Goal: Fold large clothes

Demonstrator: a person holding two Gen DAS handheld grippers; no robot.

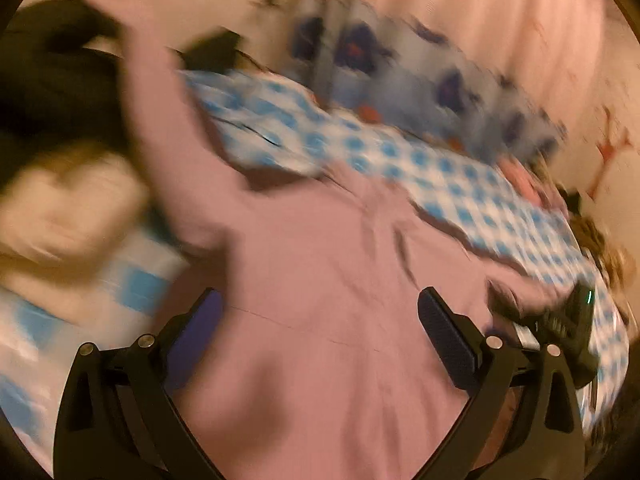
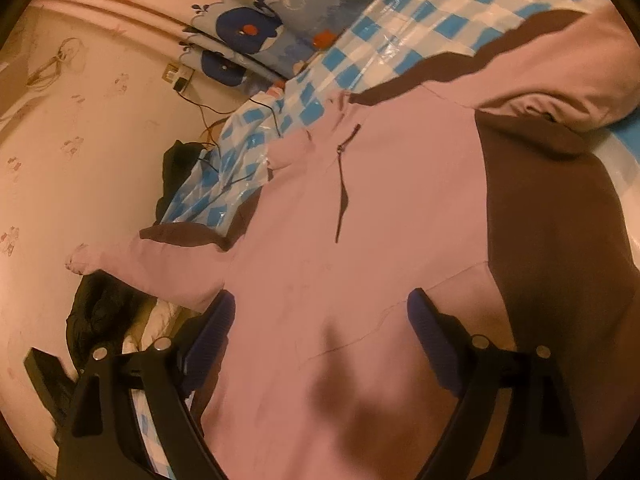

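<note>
A large pink sweatshirt (image 2: 360, 208) with a short dark neck zip (image 2: 342, 184) lies spread on a blue-and-white checked sheet (image 2: 400, 24). One sleeve (image 2: 152, 264) reaches to the left, the other (image 2: 560, 80) is bunched at the upper right. My right gripper (image 2: 320, 312) is open just above the body of the sweatshirt. In the blurred left wrist view the sweatshirt (image 1: 320, 280) fills the middle and my left gripper (image 1: 320, 312) is open over it, holding nothing. The right gripper (image 1: 560, 320) shows at the right edge of that view.
A blue cartoon-print quilt (image 2: 256, 24) is piled by the pink wall (image 2: 80, 140). Dark clothes (image 2: 100, 312) and cables (image 2: 208, 120) lie at the bed's left edge. In the left wrist view a dark garment (image 1: 52, 80) and a cream bundle (image 1: 60, 208) sit at the left.
</note>
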